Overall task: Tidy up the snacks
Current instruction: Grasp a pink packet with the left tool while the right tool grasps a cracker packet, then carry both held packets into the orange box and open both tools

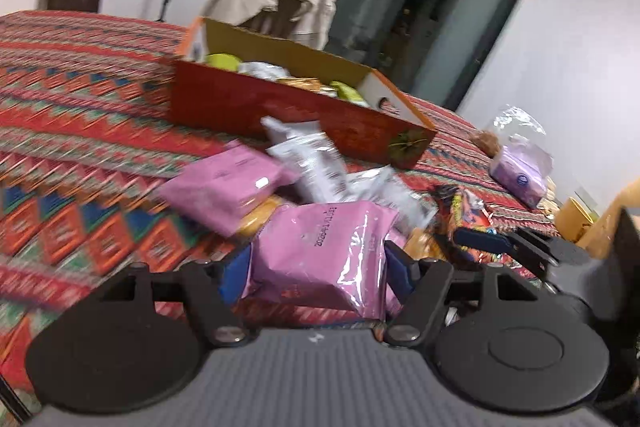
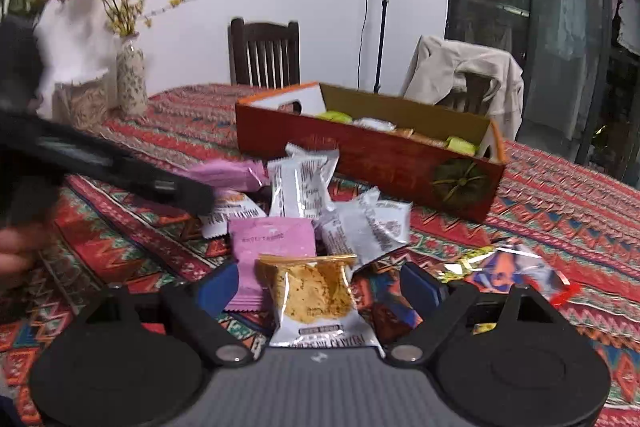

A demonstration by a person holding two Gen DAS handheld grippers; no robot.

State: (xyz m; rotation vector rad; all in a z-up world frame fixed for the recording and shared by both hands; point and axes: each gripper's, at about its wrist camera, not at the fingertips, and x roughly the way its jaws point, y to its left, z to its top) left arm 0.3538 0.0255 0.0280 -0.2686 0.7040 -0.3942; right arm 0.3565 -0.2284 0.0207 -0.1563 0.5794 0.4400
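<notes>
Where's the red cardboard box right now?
The red cardboard box sits on the patterned tablecloth just beyond the snack pile, centre-right in the right wrist view, in front of the jacket-draped chair. It already holds some packets.

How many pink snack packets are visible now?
3: one between the left gripper fingers, one behind it on the pile, one before the right gripper. Others may be hidden.

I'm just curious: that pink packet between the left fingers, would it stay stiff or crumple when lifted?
The pink packet looks puffy and glossy, so it would probably dent and crinkle rather than stay stiff. Its shiny film hints that it may slip against the fingers. It seems light for its size, likely mostly air.
</notes>
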